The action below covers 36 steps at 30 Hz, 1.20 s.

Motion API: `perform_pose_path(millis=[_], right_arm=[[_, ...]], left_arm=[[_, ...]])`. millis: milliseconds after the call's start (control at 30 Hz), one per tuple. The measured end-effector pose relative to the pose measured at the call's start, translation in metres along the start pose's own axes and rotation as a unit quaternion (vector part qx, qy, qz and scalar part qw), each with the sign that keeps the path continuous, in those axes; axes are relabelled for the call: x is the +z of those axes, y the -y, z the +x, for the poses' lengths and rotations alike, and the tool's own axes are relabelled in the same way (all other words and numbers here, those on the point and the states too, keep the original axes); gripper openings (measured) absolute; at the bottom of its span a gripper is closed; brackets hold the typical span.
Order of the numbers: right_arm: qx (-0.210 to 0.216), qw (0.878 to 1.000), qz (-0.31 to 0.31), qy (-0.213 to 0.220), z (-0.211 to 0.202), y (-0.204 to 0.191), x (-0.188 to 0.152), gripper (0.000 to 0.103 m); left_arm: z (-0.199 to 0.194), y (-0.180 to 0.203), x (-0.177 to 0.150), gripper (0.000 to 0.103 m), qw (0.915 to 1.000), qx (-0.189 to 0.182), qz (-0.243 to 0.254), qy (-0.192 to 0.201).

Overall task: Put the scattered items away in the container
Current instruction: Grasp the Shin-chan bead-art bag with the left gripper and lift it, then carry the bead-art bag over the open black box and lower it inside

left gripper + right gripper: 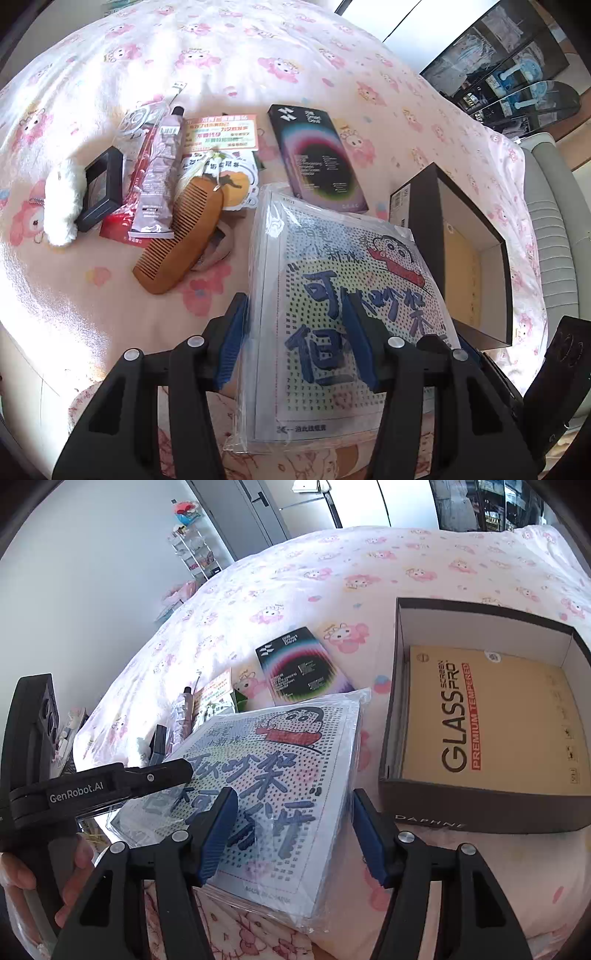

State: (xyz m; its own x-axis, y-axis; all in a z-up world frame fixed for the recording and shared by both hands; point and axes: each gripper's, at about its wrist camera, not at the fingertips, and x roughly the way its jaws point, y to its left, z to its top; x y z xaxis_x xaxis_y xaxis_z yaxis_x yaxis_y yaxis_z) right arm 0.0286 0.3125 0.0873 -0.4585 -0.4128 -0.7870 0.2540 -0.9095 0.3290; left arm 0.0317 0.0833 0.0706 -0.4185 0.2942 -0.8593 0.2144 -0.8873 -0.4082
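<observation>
A plastic-wrapped cartoon board pack (351, 295) (280, 775) hangs tilted above the pink bedsheet. My left gripper (298, 343) (173, 751) is shut on its left edge. My right gripper (293, 834) clamps its near right side, one blue pad on the printed face, the other at the edge. The dark open box (480, 808) (417, 206) sits right of the pack, with a yellow glass-protector packet (480, 720) flat inside. On the sheet lie a wooden comb (181, 236), a pink tube (159, 177), a black rainbow-print box (314, 158) (295, 664), a small black case (101, 184) and a white plush (62, 203).
A sticker sheet (221, 136) and a red packet (118, 225) lie among the scattered items. A person's hand (77, 871) grips the left tool's handle. A wire shelf (192, 550) stands by the far wall. A grey padded edge (554, 221) borders the bed beyond the box.
</observation>
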Motion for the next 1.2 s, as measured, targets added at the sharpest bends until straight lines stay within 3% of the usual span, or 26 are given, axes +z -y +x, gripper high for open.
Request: perform_pose_path(millis=[133, 267, 433, 700, 967, 1200], right_arm=[[0.009, 1.0, 0.014, 0.02, -0.019, 0.01, 0.001, 0.059], [0.038, 0.998, 0.029, 0.028, -0.032, 0.021, 0.003, 0.055], [0.037, 0.998, 0.025, 0.044, -0.04, 0.015, 0.009, 0.055], [0.036, 0.997, 0.029, 0.069, -0.058, 0.03, 0.02, 0.055], [-0.021, 0.992, 0.067, 0.105, -0.083, 0.088, 0.032, 0.055], [-0.051, 0.987, 0.098, 0.115, -0.092, 0.145, 0.046, 0.055]], left_arm=[[-0.013, 0.017, 0.0, 0.052, 0.9998, -0.012, 0.01, 0.013], [-0.019, 0.036, -0.001, 0.052, 0.9989, 0.01, 0.028, 0.035], [-0.029, 0.043, -0.001, 0.052, 0.9981, 0.018, 0.029, 0.05], [-0.034, 0.069, 0.013, 0.052, 0.9969, -0.01, 0.052, 0.058], [0.003, 0.139, 0.024, 0.052, 0.992, -0.057, 0.106, 0.036], [0.049, 0.183, 0.032, 0.052, 0.9885, -0.097, 0.116, -0.001]])
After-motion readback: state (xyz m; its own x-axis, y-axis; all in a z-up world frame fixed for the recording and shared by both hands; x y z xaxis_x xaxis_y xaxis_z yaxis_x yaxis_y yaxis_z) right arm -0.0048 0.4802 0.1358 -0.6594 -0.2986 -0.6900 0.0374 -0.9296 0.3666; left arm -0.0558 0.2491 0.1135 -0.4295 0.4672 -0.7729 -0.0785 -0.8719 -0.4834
